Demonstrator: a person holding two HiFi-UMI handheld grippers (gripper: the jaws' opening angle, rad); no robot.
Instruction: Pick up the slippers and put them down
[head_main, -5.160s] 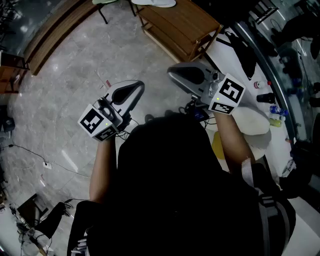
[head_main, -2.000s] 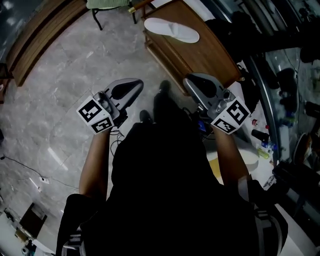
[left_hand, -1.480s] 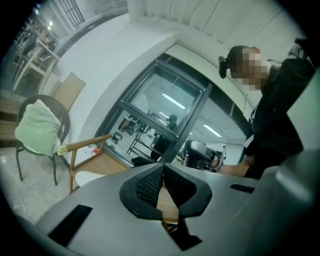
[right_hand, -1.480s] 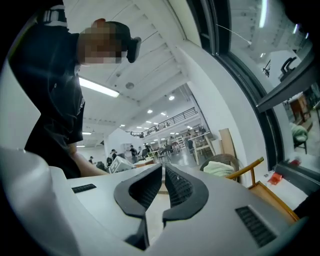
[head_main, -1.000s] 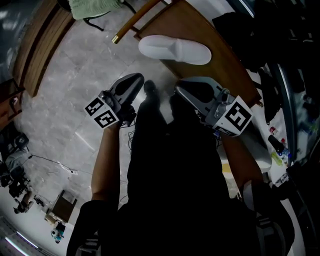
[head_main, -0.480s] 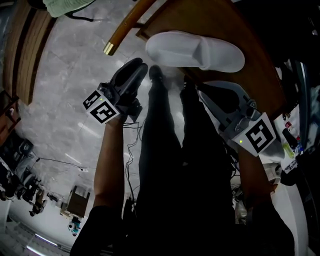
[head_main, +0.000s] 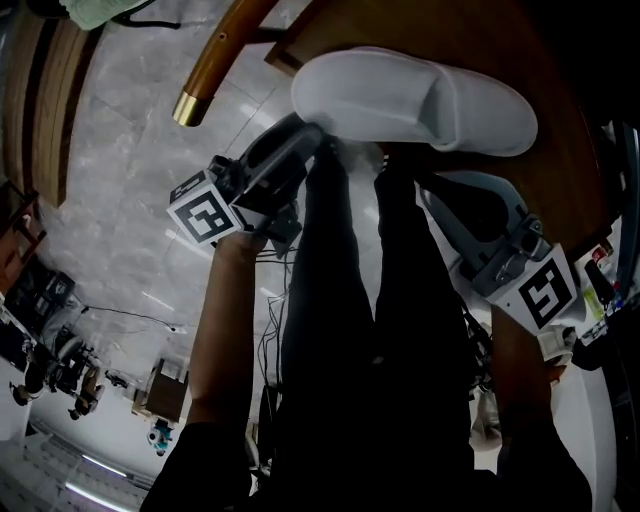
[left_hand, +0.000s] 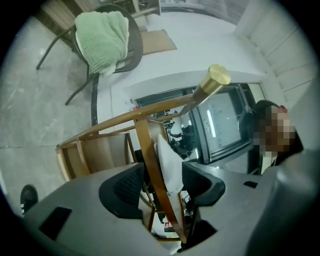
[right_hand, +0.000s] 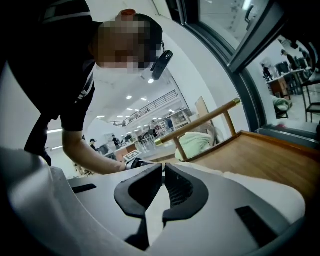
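Slipper (head_main: 415, 100) is shown white, bench (head_main: 400, 25) brown and wood-grained, floor (head_main: 120, 200) grey and veined at left of frame; black-and-white square markers are borne by left gripper (head_main: 305, 135) and right gripper (head_main: 425, 185); towel (left_hand: 102, 40) is shown pale green.

My left claw (head_main: 308, 138) reaches forward, its jaws just opened wide with the slipper's (head_main: 410, 90) end in the gap, unpressed, while my right claw (right_hand: 163, 169), held out alongside, has its jaws closed together.
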